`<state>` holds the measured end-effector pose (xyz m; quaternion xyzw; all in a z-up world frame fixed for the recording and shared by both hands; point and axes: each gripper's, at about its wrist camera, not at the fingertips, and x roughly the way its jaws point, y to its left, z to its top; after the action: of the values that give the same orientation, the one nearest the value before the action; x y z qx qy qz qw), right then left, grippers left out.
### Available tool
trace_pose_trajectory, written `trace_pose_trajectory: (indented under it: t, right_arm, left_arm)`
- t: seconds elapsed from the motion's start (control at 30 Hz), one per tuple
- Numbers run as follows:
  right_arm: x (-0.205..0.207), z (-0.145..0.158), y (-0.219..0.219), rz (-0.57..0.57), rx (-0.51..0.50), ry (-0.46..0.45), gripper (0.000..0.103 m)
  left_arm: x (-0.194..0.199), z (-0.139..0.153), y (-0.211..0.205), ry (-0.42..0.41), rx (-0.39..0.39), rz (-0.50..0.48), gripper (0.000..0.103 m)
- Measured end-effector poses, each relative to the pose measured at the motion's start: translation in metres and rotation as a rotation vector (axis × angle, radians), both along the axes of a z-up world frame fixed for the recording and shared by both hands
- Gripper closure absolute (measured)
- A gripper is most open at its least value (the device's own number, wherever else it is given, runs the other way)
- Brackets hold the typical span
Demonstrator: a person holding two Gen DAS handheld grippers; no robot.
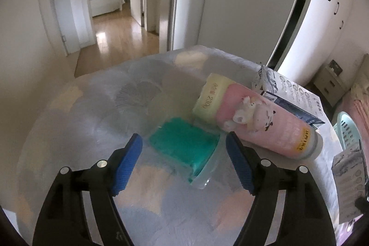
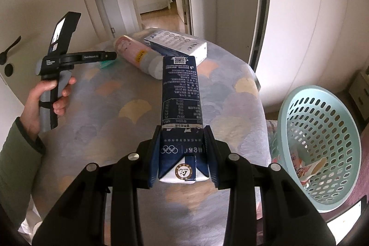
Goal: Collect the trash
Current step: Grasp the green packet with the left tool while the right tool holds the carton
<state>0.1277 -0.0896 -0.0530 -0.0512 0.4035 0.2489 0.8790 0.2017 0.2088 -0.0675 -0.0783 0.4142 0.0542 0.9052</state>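
Left wrist view, left to right. The left gripper hangs over the patterned worktop with its jaws released, blue pads spread either side of a green sponge-like block in a clear tray at lower centre. To its right lies a pink bottle on its side, touching a white-and-blue box at the right edge.

Right wrist view, left to right. The person's left hand holds the other tool at the left edge. In the centre, the right gripper is clenched on a dark blue milk carton, gripped near its gabled end, with the body projecting forward above the worktop. The perforated turquoise basket stands at the lower right, beside the worktop edge, with some wrappers already inside.

Procedure, as judged: carry the carton rightward until it is fully over the basket mouth, tip the free end downward, then release. Keep the long end clear of the rim; a strike could tip the light basket.
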Motion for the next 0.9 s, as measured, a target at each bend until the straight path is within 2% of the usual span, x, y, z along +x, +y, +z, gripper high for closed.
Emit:
trace_pose_trajectory:
  t: [0.07, 0.1, 0.13, 0.2, 0.3, 0.33, 0.47, 0.57, 0.63, 0.67, 0.7, 0.73, 0.8, 0.9]
  right_arm:
    - [0.004, -0.002, -0.001, -0.005, 0.005, 0.007, 0.070]
    - [0.005, -0.003, -0.001, -0.006, 0.007, 0.009, 0.070]
    - [0.007, -0.004, -0.001, -0.007, 0.009, 0.011, 0.070]
    - [0.008, -0.004, -0.001, -0.005, 0.012, 0.009, 0.070]
    - [0.006, 0.000, -0.003, -0.002, 0.023, -0.002, 0.070]
    - [0.005, 0.002, -0.004, -0.002, 0.027, -0.009, 0.070]
    - [0.002, 0.010, -0.009, -0.005, 0.048, -0.020, 0.070]
    - [-0.001, 0.012, -0.014, -0.012, 0.053, -0.024, 0.070]
    - [-0.003, 0.013, -0.018, -0.016, 0.057, -0.024, 0.070]
    - [-0.003, 0.013, -0.019, -0.019, 0.059, -0.024, 0.070]
    - [-0.003, 0.013, -0.021, -0.021, 0.061, -0.022, 0.070]
    - [-0.002, 0.013, -0.022, -0.022, 0.064, -0.020, 0.070]
    - [0.000, 0.012, -0.023, -0.024, 0.069, -0.011, 0.070]
    - [0.002, 0.009, -0.022, -0.033, 0.064, -0.002, 0.070]
  left_arm:
    - [-0.002, 0.000, -0.004, -0.006, 0.021, -0.008, 0.040]
    - [-0.004, 0.001, -0.007, -0.009, 0.050, -0.009, 0.049]
    - [-0.007, 0.002, -0.009, -0.009, 0.071, -0.013, 0.053]
    - [-0.011, 0.006, -0.009, -0.014, 0.045, -0.023, 0.061]
    - [-0.023, 0.014, -0.009, -0.037, -0.002, -0.034, 0.085]
    - [-0.027, 0.017, -0.008, -0.043, -0.029, -0.044, 0.091]
    - [-0.036, 0.019, -0.012, -0.041, -0.076, -0.081, 0.092]
    - [-0.041, 0.013, -0.021, -0.019, -0.110, -0.143, 0.092]
    - [-0.040, 0.003, -0.030, 0.038, -0.150, -0.217, 0.090]
    - [-0.041, 0.001, -0.033, 0.048, -0.141, -0.228, 0.090]
    - [-0.043, 0.001, -0.035, 0.045, -0.106, -0.218, 0.082]
    - [-0.043, 0.002, -0.034, 0.034, -0.076, -0.199, 0.062]
    - [-0.041, 0.007, -0.027, -0.011, -0.062, -0.142, 0.035]
    - [-0.029, 0.011, -0.011, -0.072, -0.087, -0.094, 0.034]
